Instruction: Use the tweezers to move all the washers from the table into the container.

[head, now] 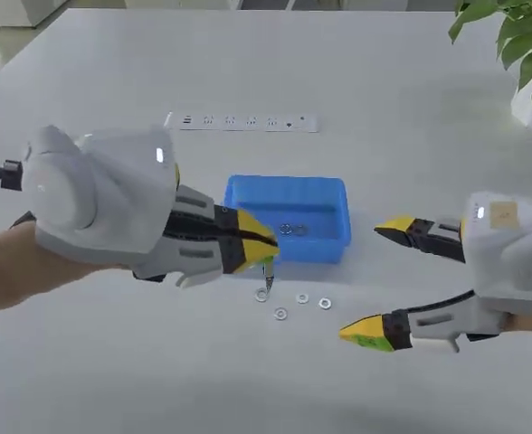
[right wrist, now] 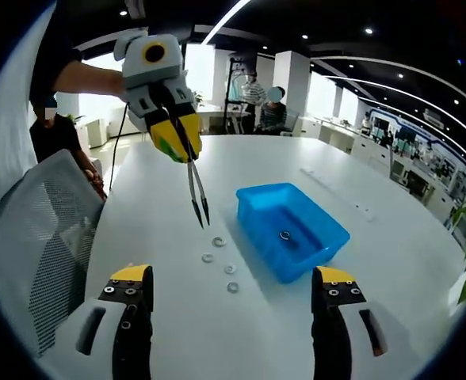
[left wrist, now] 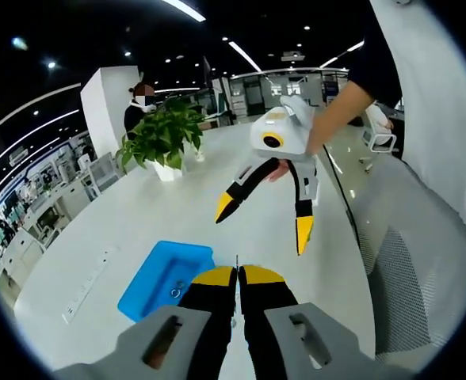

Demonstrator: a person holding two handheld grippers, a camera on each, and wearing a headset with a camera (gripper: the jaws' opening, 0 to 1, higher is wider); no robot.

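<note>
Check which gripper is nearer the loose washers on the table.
Left. The left gripper holds tweezers whose tips are right by the washers; the right gripper hangs open, off to their side.

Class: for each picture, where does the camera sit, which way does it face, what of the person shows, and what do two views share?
Head view: on the headset, facing down at the table; left gripper, right gripper and a forearm show.
Left gripper view: on the left gripper, facing the right gripper; own shut jaws show.
Right gripper view: on the right gripper, facing the tweezers; own open jaws show.
Shared: head and right gripper views show the washers and container.
</note>
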